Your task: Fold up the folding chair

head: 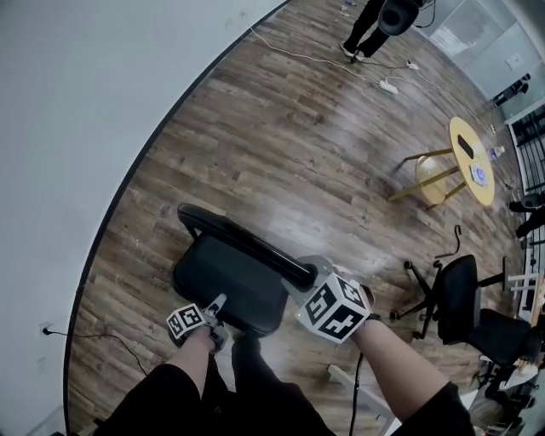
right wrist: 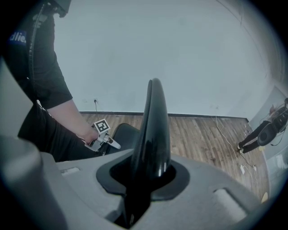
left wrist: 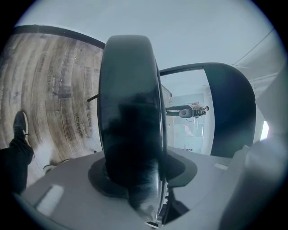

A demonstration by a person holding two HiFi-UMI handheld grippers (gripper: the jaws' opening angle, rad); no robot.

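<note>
A black folding chair [head: 226, 285] stands on the brown wood-plank floor [head: 281, 136], near the curved foot of a pale grey wall [head: 77, 102] and right in front of the person's dark-trousered legs. Its padded seat [head: 223, 277] shows its broad face to the head view, with the black backrest [head: 247, 243] running along the seat's far side, so the chair isn't folded flat yet.

The left gripper [head: 220, 308] meets the seat's near edge. In the left gripper view its jaws are closed on that thick, rounded seat edge [left wrist: 130, 99], which fills the gap between them; the backrest arches dark at the right of the same view.

The right gripper [head: 308, 274], under its large marker cube, sits at the backrest's right end. In the right gripper view the jaws pinch a thin, glossy black edge of the backrest [right wrist: 153, 130] that rises like a fin from between them. Beyond it the seat and the left gripper [right wrist: 108, 141] show low against the wall.

Well away from the chair — across the floor to the right — stand a round yellow wooden stool [head: 473, 157] and a black office chair on castors [head: 460, 311]. A white cable with a power strip [head: 387, 85] lies on the floor near a person standing [head: 366, 25] at the far end of the room.
</note>
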